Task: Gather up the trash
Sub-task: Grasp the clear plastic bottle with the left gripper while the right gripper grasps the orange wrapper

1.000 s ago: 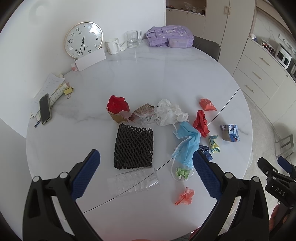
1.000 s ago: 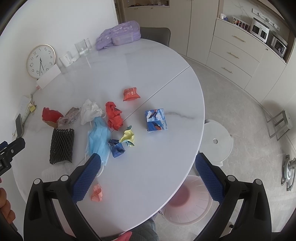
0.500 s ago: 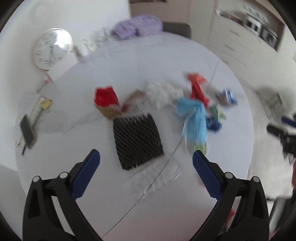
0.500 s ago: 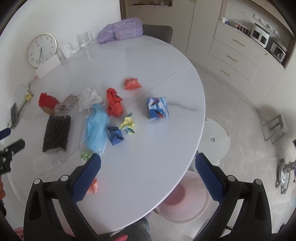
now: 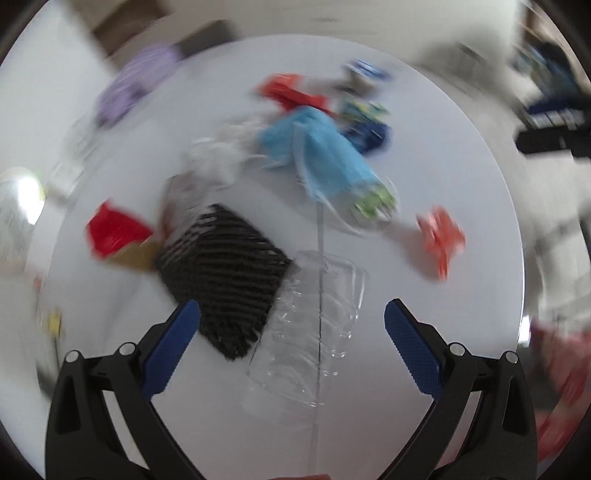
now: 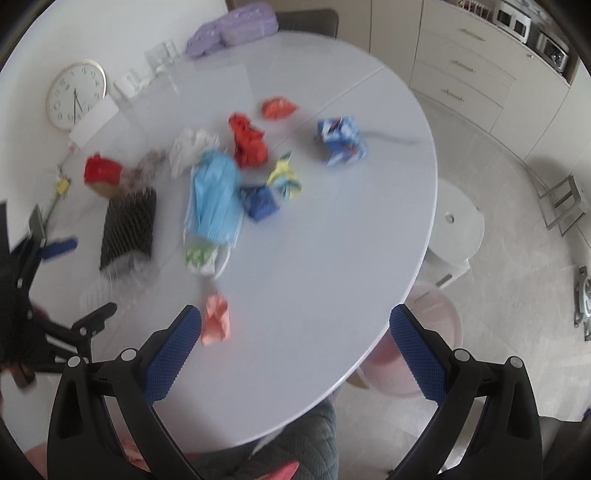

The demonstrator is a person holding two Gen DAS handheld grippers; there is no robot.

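Observation:
Trash lies scattered on a round white table (image 6: pixel 332 236): a black foam net (image 5: pixel 225 277), a clear plastic tray (image 5: pixel 310 332), a blue face mask (image 5: pixel 317 155), a red wrapper (image 5: pixel 114 229), an orange paper wad (image 5: pixel 439 236), a crumpled blue box (image 6: pixel 341 138). My left gripper (image 5: pixel 291 317) hangs open just above the clear plastic tray, the black net by its left finger. My right gripper (image 6: pixel 295 328) is open over the table's near edge, the pink-orange wad (image 6: pixel 216 319) beside its left finger. The left wrist view is blurred.
A pink bin (image 6: pixel 424 354) stands on the floor under the table's near right edge, next to a white stool (image 6: pixel 456 229). A wall clock (image 6: pixel 75 96), glasses (image 6: pixel 162 59) and a purple bag (image 6: pixel 232 27) sit at the table's far side. Cabinets (image 6: pixel 465 77) line the right.
My left gripper has swung right and come down close over the clear tray and black net. The right gripper has moved nearer to the table, toward the pink-orange wad.

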